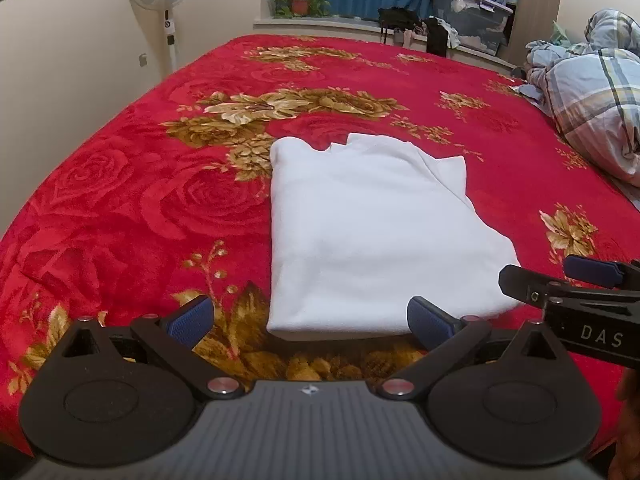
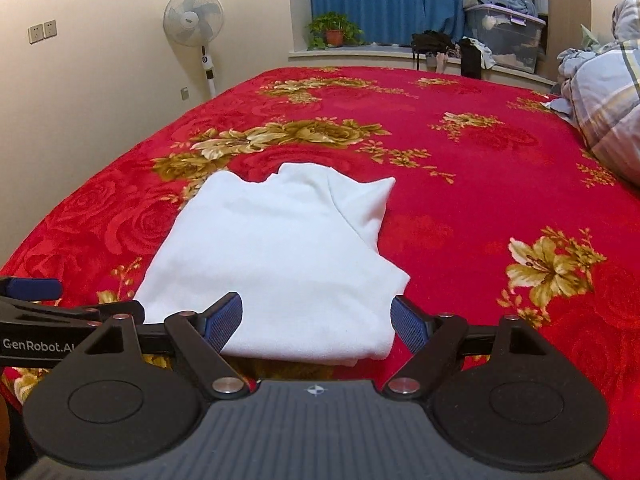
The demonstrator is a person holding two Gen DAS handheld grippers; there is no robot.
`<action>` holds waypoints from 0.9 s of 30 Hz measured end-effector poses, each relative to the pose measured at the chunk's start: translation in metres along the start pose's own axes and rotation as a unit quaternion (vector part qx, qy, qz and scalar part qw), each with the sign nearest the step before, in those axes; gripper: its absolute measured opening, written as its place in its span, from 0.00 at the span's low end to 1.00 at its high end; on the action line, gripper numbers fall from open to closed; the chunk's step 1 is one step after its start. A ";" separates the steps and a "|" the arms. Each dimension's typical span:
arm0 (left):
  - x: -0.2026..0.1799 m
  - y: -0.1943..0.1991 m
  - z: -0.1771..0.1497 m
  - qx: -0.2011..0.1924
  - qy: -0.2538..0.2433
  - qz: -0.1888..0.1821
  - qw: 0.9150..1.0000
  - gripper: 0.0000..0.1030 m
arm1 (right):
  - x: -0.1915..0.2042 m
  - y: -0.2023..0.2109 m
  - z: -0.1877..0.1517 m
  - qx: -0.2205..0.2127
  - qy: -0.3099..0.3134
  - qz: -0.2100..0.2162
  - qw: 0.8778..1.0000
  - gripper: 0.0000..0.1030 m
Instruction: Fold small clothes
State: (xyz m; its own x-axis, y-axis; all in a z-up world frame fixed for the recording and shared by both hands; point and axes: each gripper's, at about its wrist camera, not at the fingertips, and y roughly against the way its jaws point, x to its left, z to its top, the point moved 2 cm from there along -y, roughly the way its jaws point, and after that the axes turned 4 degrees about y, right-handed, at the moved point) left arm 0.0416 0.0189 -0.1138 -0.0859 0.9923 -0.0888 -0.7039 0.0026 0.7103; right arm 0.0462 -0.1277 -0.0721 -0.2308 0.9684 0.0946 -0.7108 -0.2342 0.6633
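White garment (image 1: 368, 232), folded into a rough rectangle, lies flat on the bed (image 1: 120, 208), whose red blanket bears gold flowers. Left gripper (image 1: 310, 320) is poised at the garment's near edge, jaws spread wide and grasping nothing; its right pad overlaps the cloth's near right corner in the left wrist view. Right gripper (image 2: 316, 320) is poised at the same near edge, jaws likewise released, framing the cloth's near right portion. Plaid quilt (image 1: 592, 96) is heaped at the bed's right side. Standing fan (image 2: 194, 16) and potted plant (image 2: 334, 30) occupy the background.
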 end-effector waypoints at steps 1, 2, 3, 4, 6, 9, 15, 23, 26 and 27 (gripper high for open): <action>0.000 -0.001 0.000 0.000 -0.001 0.000 1.000 1.00 | 0.000 0.000 0.000 0.001 0.000 0.000 1.000 0.80; -0.001 -0.001 0.000 -0.001 -0.003 0.000 1.000 1.00 | 0.000 0.000 0.000 0.001 0.001 0.001 1.000 0.80; -0.002 -0.001 0.000 -0.002 -0.004 0.000 1.000 1.00 | 0.000 -0.001 0.000 0.002 0.003 0.001 1.000 0.80; -0.003 -0.001 0.000 -0.002 -0.005 -0.001 1.000 1.00 | 0.001 -0.001 -0.001 0.003 0.004 0.002 1.000 0.80; -0.004 -0.002 0.000 -0.002 -0.004 -0.002 1.000 1.00 | 0.002 -0.001 -0.001 0.002 0.006 0.003 1.000 0.80; -0.004 -0.002 0.000 -0.002 -0.002 -0.003 1.000 1.00 | 0.003 -0.001 0.000 0.001 0.009 -0.001 1.000 0.80; -0.005 -0.003 -0.001 -0.002 -0.005 -0.009 1.000 1.00 | 0.003 -0.003 -0.001 0.006 0.008 -0.002 1.000 0.80; -0.004 -0.004 -0.002 -0.002 -0.004 -0.008 1.000 1.00 | 0.003 -0.004 -0.001 0.007 0.010 -0.002 1.000 0.80; -0.004 -0.004 -0.002 -0.001 -0.004 -0.008 1.000 1.00 | 0.003 -0.004 -0.001 0.007 0.010 -0.002 1.000 0.80; -0.004 -0.004 -0.002 -0.002 -0.004 -0.008 1.000 1.00 | 0.003 -0.004 -0.001 0.007 0.010 -0.002 1.000 0.80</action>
State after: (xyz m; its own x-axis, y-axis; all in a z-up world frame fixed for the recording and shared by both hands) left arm 0.0433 0.0151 -0.1179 -0.0687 0.9932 -0.0944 -0.7073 0.0183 0.7067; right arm 0.0472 -0.1238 -0.0753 -0.2415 0.9674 0.0767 -0.7024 -0.2288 0.6741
